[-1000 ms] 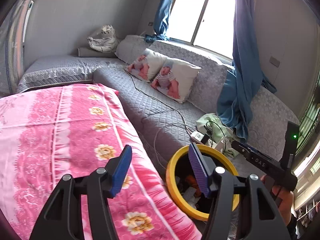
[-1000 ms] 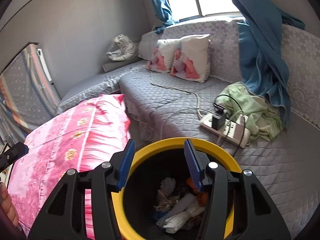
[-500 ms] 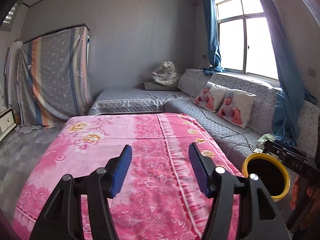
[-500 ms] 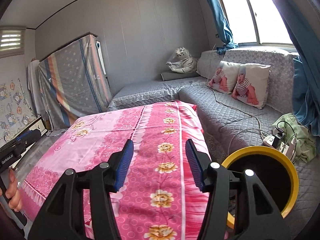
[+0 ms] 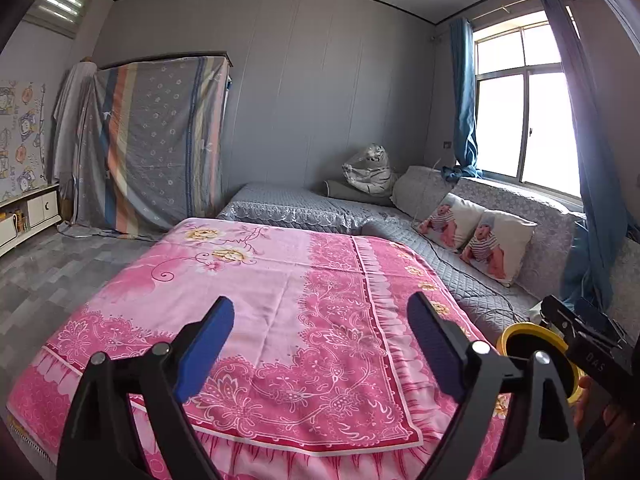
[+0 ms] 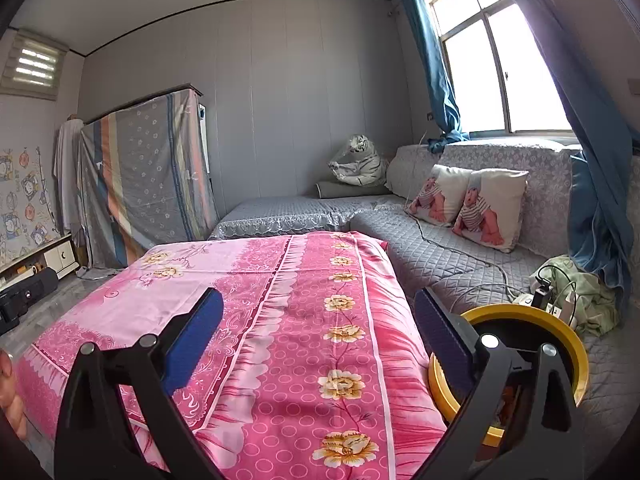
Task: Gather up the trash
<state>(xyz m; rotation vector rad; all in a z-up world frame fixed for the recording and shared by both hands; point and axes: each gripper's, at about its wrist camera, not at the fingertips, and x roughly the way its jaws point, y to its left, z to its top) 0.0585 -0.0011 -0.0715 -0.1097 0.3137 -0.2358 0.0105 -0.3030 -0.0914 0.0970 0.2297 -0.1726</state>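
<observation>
The yellow-rimmed trash bin (image 6: 524, 316) sits low to the right of the right gripper (image 6: 320, 332), its rim partly behind that gripper's right finger, squeezed between the pink flowered bedspread (image 6: 280, 300) and the grey quilted sofa (image 6: 448, 264). Its dark inside shows only a sliver of something orange, too hidden to name. From the left gripper (image 5: 320, 338) the same bin (image 5: 532, 334) lies further off to the right, with the black body of the other hand-held tool crossing in front of its far edge.

Both grippers are released, blue pads spread wide with nothing between them, and both hang over the near part of the bedspread, pointed across it toward the far wall.

Just beyond the bin on the sofa lie a white power strip (image 6: 548, 304) with plugs and cables, and beside it a crumpled green cloth (image 6: 588, 292). Further along the sofa, ahead and right of the grippers, lean two cushions printed with babies (image 6: 472, 204). A blue curtain (image 6: 592, 184) hangs down by the window above them. In the far corner rests a wrapped plush tiger (image 6: 360, 164), and to the left stands a tall piece draped in striped cloth (image 6: 148, 172).
</observation>
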